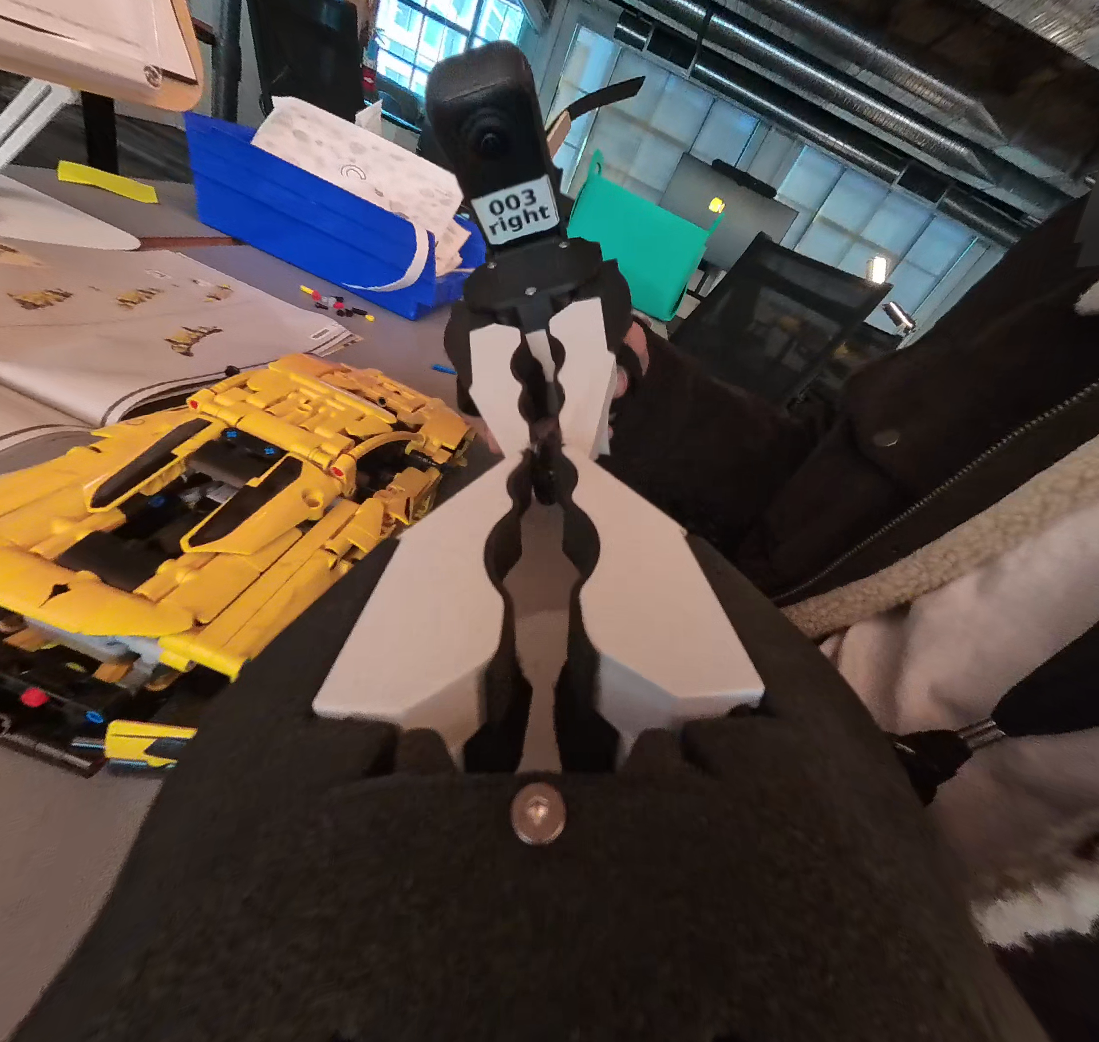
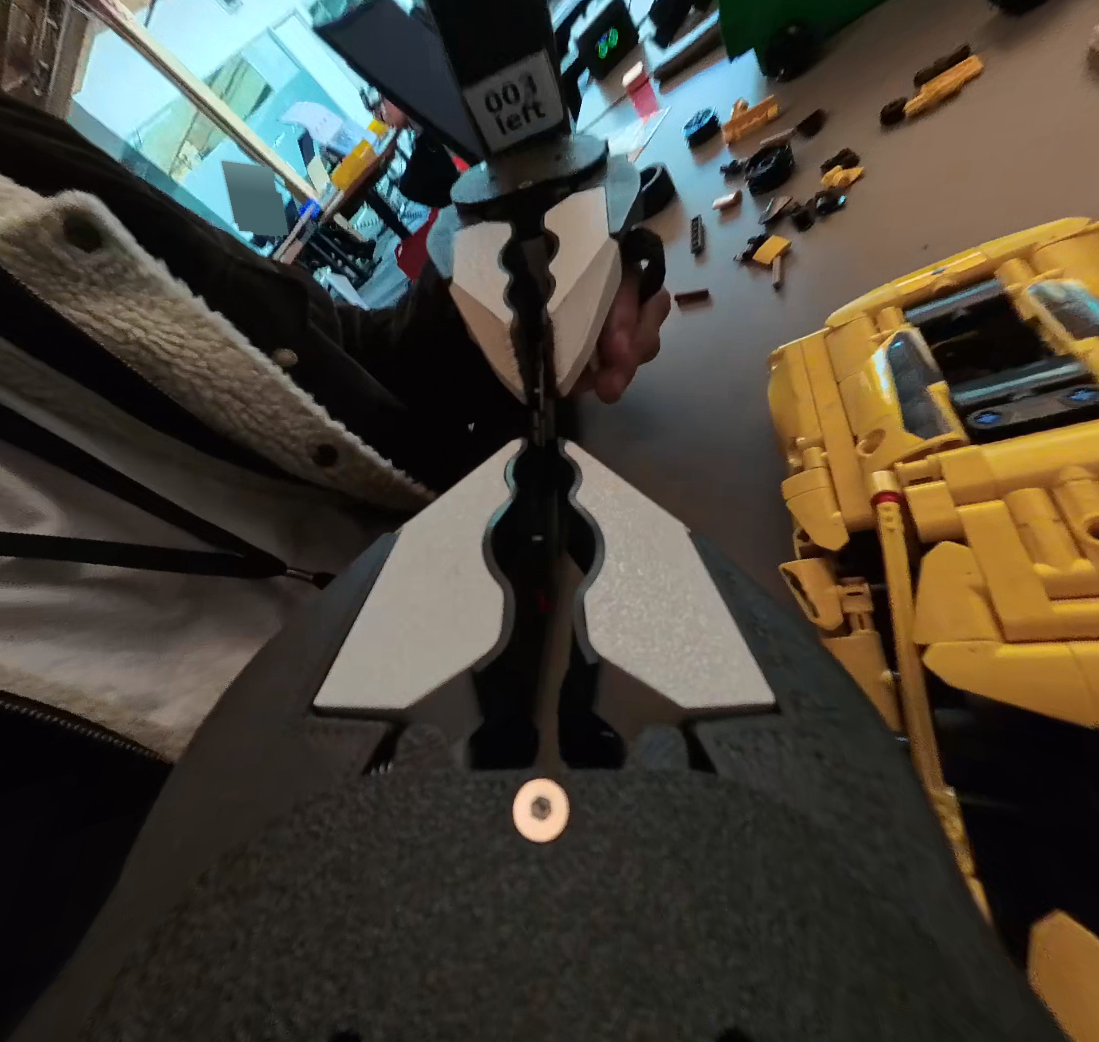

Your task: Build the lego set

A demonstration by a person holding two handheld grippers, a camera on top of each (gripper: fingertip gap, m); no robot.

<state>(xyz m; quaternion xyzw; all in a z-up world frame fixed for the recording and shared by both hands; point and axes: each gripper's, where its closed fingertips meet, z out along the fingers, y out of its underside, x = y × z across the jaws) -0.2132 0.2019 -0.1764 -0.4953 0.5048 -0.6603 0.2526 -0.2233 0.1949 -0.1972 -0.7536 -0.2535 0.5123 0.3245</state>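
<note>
Claws meet tip to tip at frame centre in both wrist views. Left claw (image 1: 538, 463): jaws narrow, tips nearly together, gripping a small dark piece (image 1: 544, 478) at the tips. Right claw (image 2: 544, 439): jaws narrow, also pinched on the same small dark piece (image 2: 542, 418); piece is blurred, type cannot be told. Each claw shows opposite the other: right claw (image 1: 538, 442) upper centre of left wrist view, left claw (image 2: 544, 401) upper centre of right wrist view, w/ a hand (image 2: 630, 335) behind it.

Lego car (image 1: 196, 514), yellow w/ black panels, sits on grey bench (image 1: 71, 823), left side of left wrist view; same car (image 2: 951, 508) at right side of right wrist view. Clear of both claws.

Instruction booklet (image 1: 148, 323) lies open, upper left, beyond car. Blue bin (image 1: 309, 222) w/ paper bags stands behind booklet. Loose pieces (image 2: 791, 180), black & yellow, scattered on bench (image 2: 702, 448), upper right of right wrist view.
</note>
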